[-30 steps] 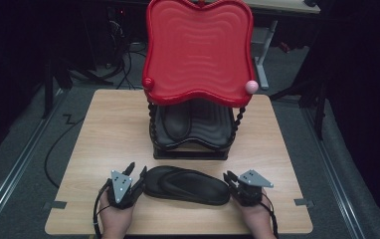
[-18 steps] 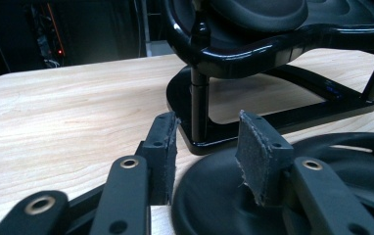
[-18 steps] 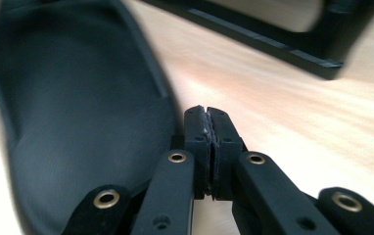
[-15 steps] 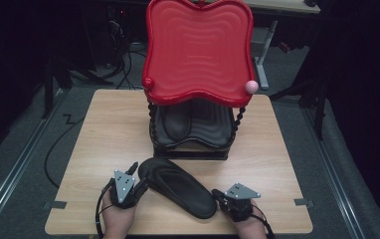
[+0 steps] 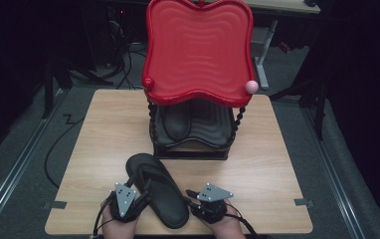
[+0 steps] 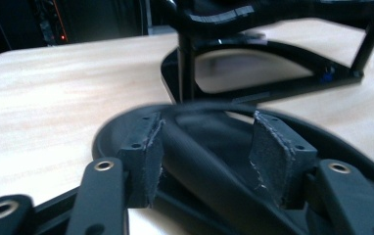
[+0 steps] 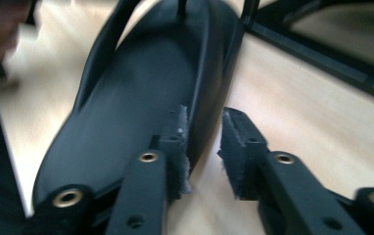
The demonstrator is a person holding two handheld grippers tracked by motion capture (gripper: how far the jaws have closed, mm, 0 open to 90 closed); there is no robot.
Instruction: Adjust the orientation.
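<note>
- At the near edge of the light wooden table (image 5: 287, 164), a black rubber flip-flop sandal (image 5: 159, 189) lies sole-down, its toe end pointing far and slightly left, its heel end close to the table's near edge.
- Left gripper (image 5: 137, 199) sits at the sandal's left side; its own view shows the two padded jaws straddling the sandal's black strap (image 6: 204, 156), one pad touching the strap on the left, the other just beside it on the right, so the grip reads as closing around the strap, though whether it is fully clamped cannot be told.
- Right gripper (image 5: 194, 195) sits at the sandal's right side near the heel; in its own view the left pad (image 7: 176, 134) lies against the sandal's raised rim while the right pad stands over bare table, a narrow gap between the two, so the jaws are parted and hold nothing.
- Beyond the sandal stands a black two-tier shoe rack (image 5: 190, 144), with a second dark sandal (image 5: 176, 122) lying on its lower shelf.
- Above the rack rises a glossy red wavy-edged plastic tray top (image 5: 198, 50), with a pink ball knob (image 5: 250, 86) at its right corner.
</note>
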